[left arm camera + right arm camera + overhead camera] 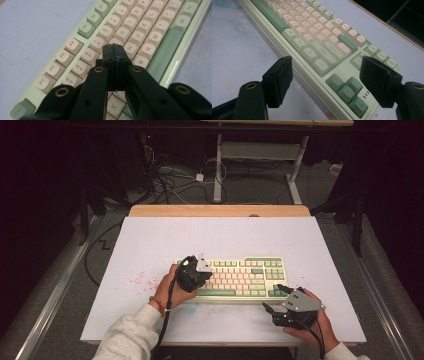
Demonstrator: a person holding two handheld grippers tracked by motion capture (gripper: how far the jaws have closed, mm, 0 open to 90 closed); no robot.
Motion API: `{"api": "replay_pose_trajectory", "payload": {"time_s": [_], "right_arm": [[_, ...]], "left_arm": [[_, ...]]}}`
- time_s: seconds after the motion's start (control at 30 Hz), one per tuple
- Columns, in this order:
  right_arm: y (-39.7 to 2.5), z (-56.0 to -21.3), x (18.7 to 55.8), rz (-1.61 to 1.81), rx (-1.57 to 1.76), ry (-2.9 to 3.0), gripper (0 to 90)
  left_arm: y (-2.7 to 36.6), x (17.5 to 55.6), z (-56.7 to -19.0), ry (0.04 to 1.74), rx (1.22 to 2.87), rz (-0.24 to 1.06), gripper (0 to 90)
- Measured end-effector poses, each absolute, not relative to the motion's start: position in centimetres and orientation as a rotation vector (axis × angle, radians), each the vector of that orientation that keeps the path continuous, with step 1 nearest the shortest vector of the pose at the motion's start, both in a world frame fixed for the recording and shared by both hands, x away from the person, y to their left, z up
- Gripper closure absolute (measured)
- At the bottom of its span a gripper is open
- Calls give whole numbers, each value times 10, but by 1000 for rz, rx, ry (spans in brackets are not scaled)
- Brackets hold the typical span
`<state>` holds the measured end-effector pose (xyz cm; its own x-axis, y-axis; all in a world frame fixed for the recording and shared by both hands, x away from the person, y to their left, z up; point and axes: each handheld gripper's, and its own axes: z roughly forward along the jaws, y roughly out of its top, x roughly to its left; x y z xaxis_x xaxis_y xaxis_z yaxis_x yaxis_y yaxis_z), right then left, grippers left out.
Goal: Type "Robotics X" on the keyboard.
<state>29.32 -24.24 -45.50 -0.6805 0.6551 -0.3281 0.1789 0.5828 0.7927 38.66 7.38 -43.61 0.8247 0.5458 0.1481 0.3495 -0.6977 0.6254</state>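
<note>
Sleeves of pale grey cover my forearms at the near edge of the desk (150, 245), which is white on top with a bare wooden strip along its far side. My right gripper (280, 312) sits nearest, low over the desk just off the near right corner of the keyboard (235, 276). Its fingers (279, 80) stand wide apart with nothing between them; in the right gripper view they frame the green arrow keys (348, 93) and the keyboard's right end, one finger over the bare desk and the other over the keys by the far right corner.

A little farther in, my left gripper (196, 274) is over the left part of the keyboard, its grey plate on top and its cable trailing back along my wrist. Its fingers (110, 53) are pressed together, tips meeting, clamped on nothing. In the left gripper view the tips point down among the letter keys, just beside the H key (130, 47) and near the 6 key (98, 43); whether they actually touch a keycap I cannot tell.

The keyboard lies in the middle of the desk, slightly right of centre, long side running left to right, with cream letter keys and green function and edge keys. Small red specks (136, 281) dot the desk left of it. Beyond the desk's far edge, cables (165, 177) lie on the floor by the legs of another desk.
</note>
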Motion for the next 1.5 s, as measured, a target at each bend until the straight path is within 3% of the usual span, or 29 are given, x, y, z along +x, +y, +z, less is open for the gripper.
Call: {"api": "replay_pose_trajectory", "payload": {"time_s": [0.6, 0.97, 1.07, 1.5], "right_arm": [[-240, -457, 293, 997, 641, 2226, 271], [-241, -456, 293, 999, 643, 2217, 272], [-241, -456, 293, 998, 643, 2216, 272], [-242, -456, 294, 994, 647, 2212, 274]], "left_arm": [[57, 402, -445, 667, 2493, 428, 876], [67, 397, -435, 662, 2403, 460, 831], [70, 396, -433, 660, 2377, 467, 801], [83, 384, -428, 654, 2300, 544, 484]]}}
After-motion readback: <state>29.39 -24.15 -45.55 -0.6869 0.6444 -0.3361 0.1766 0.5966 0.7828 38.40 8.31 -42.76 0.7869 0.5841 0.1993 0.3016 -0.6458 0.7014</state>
